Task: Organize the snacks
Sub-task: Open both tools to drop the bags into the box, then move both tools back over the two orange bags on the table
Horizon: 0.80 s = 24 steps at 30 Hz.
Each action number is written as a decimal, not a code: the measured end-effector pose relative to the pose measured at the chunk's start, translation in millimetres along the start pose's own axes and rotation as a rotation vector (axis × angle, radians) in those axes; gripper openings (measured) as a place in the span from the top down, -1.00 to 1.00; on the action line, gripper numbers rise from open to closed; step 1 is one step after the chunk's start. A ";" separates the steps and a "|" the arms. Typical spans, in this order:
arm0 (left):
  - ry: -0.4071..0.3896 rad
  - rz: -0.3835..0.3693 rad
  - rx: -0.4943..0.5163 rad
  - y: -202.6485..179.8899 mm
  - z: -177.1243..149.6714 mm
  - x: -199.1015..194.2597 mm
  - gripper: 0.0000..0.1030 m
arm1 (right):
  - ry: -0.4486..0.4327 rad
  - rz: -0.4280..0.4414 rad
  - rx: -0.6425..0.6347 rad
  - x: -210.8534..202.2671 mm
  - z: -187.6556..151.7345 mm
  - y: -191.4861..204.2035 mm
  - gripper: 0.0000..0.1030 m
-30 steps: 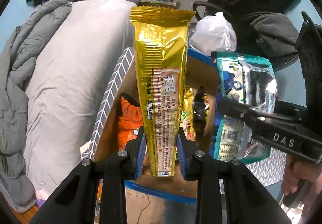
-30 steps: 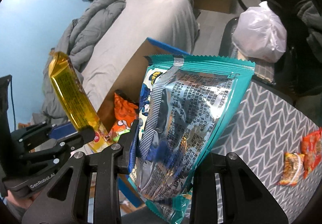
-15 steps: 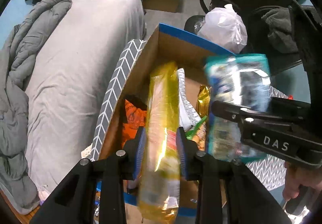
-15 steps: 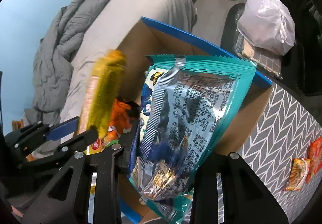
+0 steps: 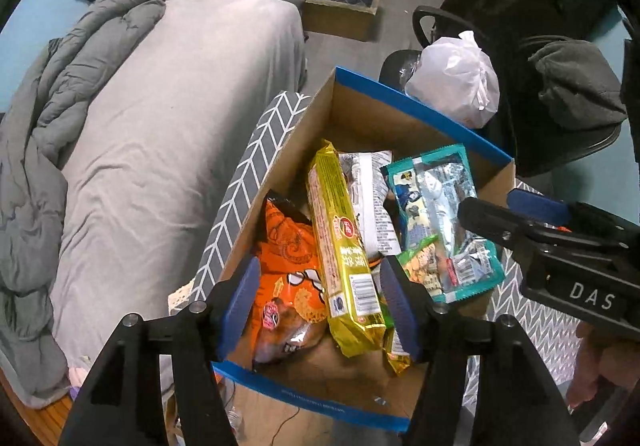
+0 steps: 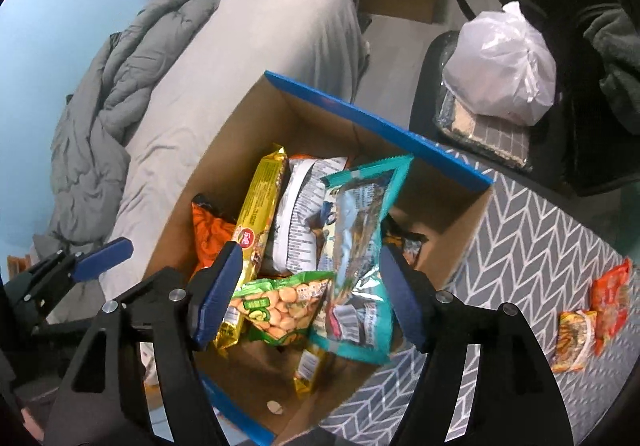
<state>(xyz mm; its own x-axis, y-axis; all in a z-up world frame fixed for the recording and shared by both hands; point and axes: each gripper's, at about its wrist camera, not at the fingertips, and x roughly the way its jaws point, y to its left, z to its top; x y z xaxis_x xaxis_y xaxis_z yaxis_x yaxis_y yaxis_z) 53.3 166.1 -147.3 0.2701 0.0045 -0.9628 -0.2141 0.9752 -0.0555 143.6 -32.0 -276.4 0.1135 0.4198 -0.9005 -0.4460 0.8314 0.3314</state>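
A cardboard box (image 5: 400,117) (image 6: 360,117) with blue edges holds several snack packs. The long gold pack (image 5: 340,238) (image 6: 256,205) lies in it on an orange bag (image 5: 288,270) (image 6: 208,226). The teal pack (image 5: 436,221) (image 6: 356,246) rests in the box beside a white pack (image 5: 368,197) (image 6: 296,213) and a green bag (image 6: 280,298). My left gripper (image 5: 320,306) hovers over the box, its jaws opening, pads clear of the gold pack. My right gripper (image 6: 308,294) also hangs above the box, jaws opening, nothing pressed between the pads.
The box stands at the edge of a grey herringbone cloth (image 6: 532,238) that carries small orange snack packs (image 6: 600,310) at right. A grey bed (image 5: 168,117) lies to the left. An office chair with a white plastic bag (image 6: 504,65) stands behind the box.
Both grippers went from shut to open. The gold pack dropped out of the left gripper and the teal pack out of the right, and both now lie in the box.
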 end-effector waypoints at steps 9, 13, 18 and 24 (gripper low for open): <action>-0.047 0.005 0.013 -13.5 -11.9 -27.6 -0.45 | -0.046 -0.059 -0.068 -33.8 -9.4 -4.7 -0.41; -0.061 -0.011 0.008 -21.7 -15.7 -37.9 -0.45 | -0.053 -0.082 -0.089 -46.6 -17.0 -11.3 -0.42; -0.065 -0.027 0.011 -36.0 -22.0 -44.8 -0.45 | -0.063 -0.096 -0.103 -64.1 -26.5 -23.4 -0.42; -0.045 -0.051 0.025 -60.1 -31.2 -45.8 -0.45 | -0.064 -0.114 -0.118 -82.4 -39.1 -43.2 -0.42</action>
<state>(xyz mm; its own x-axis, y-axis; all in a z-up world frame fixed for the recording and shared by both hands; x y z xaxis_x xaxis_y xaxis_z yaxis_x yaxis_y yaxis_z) 24.6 100.4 -108.1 0.3222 -0.0357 -0.9460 -0.1759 0.9796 -0.0969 118.8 -116.7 -227.6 0.2239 0.3503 -0.9095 -0.5279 0.8280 0.1890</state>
